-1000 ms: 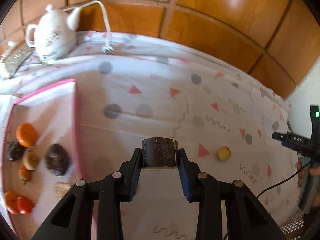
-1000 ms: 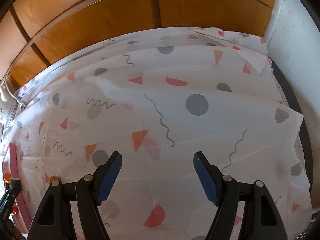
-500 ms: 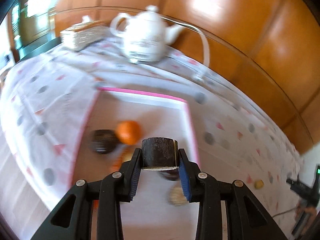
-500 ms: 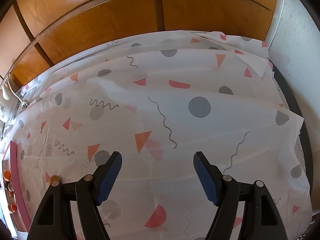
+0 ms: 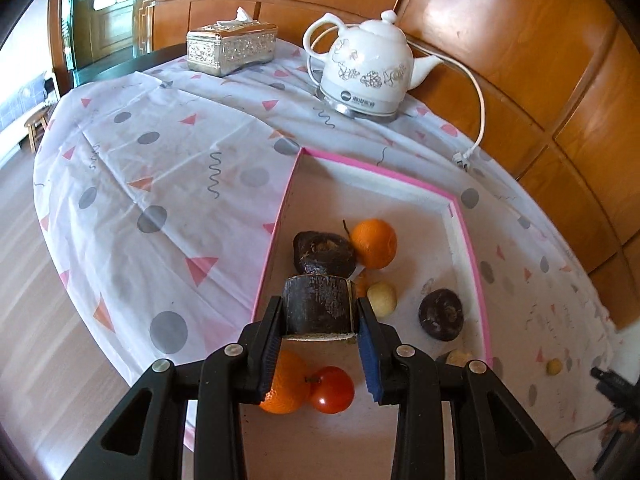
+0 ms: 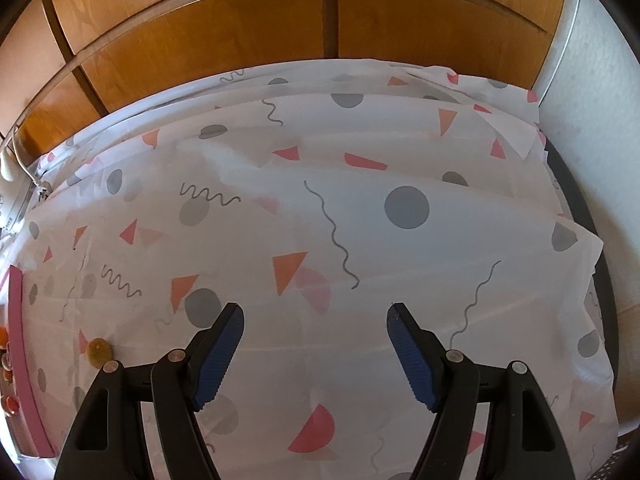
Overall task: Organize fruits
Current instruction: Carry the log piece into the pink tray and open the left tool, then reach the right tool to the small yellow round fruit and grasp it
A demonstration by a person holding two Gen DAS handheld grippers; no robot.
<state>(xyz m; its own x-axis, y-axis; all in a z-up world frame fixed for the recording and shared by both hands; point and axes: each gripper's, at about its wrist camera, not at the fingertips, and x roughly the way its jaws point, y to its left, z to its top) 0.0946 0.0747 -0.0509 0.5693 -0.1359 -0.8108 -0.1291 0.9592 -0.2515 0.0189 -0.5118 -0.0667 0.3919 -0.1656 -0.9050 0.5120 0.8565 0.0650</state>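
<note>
Gripping a dark fruit chunk, left tongs above pink-rimmed tray; right tongs wide, empty.

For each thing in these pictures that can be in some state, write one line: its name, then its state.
left gripper: shut on dark cylindrical piece, above the tray
right gripper: open, nothing between its jaws
pink-rimmed tray: holds several fruits
small yellow fruit: on the tablecloth, outside the tray
teapot: upright, lid on
tissue box: tissue sticking out on top
</note>
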